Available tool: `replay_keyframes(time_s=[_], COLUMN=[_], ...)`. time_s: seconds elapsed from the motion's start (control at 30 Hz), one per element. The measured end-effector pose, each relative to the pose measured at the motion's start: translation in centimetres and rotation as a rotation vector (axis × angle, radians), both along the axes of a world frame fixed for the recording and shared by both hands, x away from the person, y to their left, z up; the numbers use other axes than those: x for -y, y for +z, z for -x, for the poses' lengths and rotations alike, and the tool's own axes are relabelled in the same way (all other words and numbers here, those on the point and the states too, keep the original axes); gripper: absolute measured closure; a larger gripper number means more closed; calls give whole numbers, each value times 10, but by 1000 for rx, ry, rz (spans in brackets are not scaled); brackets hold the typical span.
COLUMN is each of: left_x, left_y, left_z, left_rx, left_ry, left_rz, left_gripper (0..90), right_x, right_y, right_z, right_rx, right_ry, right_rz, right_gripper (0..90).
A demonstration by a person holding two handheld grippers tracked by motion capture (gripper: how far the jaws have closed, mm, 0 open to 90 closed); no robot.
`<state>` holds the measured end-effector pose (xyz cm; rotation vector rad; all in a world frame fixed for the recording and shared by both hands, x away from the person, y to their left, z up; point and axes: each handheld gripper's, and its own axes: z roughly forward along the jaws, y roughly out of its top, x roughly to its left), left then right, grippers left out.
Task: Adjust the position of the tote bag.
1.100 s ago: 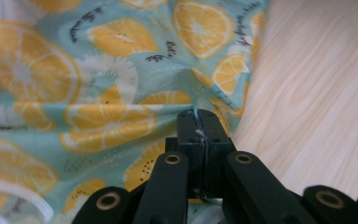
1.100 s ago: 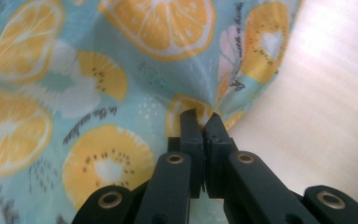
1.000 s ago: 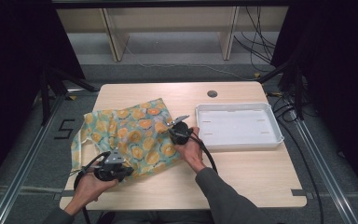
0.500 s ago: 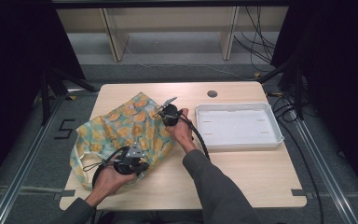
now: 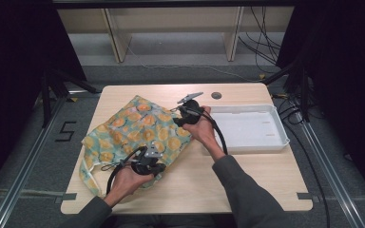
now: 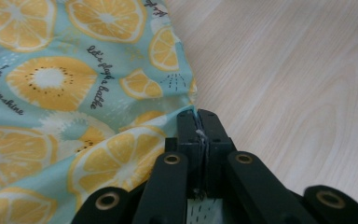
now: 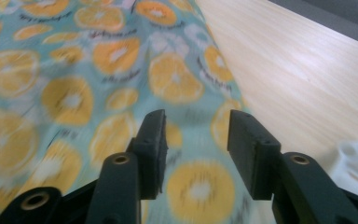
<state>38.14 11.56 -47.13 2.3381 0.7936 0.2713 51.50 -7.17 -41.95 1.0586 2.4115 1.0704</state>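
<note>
At the table's nine o'clock side, my left gripper pinches the half-spread turquoise orange-slice-print cloth bag's edge, while my right gripper, jaws just opened, holds nothing; smoothing remains.

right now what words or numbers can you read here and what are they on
"let's play & bathe": lemon-print cloth bag, in the left gripper view.
"the sunshine": same bag, its left part, partly cut off.
"5": floor marking left of the table.
Print on the bag in the right gripper view: too blurred.
</note>
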Motion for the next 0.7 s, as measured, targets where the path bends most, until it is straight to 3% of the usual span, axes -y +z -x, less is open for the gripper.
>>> replay_keyframes(time_s=[0.07, 0.17, 0.2, 0.23, 0.3, 0.37, 0.47, 0.5, 0.6, 0.7], left_x=[7, 17, 17, 25, 34, 42, 52, 54, 52, 32], left_y=[-2, -3, -3, -1, -1, -2, -3, -2, 9, 31], left_z=[-2, -5, -5, -5, -5, -7, -12, -12, -5, 4], left_rx=[5, -5, -5, -4, -1, -1, -6, -10, -15, 23], left_ry=[-3, -11, -11, -17, -23, -29, -37, -37, -49, -57], left_rz=[-12, 9, 9, 2, 11, 12, 18, 30, 70, 101], left_gripper=[879, 879, 879, 879, 879, 879, 869, 844, 678, 531], right_x=[15, 35, 35, 47, 59, 70, 87, 91, 101, 102], right_y=[4, 4, 4, 1, -2, -6, -5, -6, -6, -8], right_z=[14, 38, 38, 51, 59, 66, 75, 78, 86, 96], right_rx=[14, 16, 16, 18, 7, 25, -6, 11, 0, -12], right_ry=[11, -2, -2, -11, 0, -21, -42, -60, -59, -54], right_rz=[0, -6, -6, -6, 31, 30, 26, 12, 16, -6], right_gripper=[557, 552, 552, 554, 550, 544, 539, 539, 533, 510])
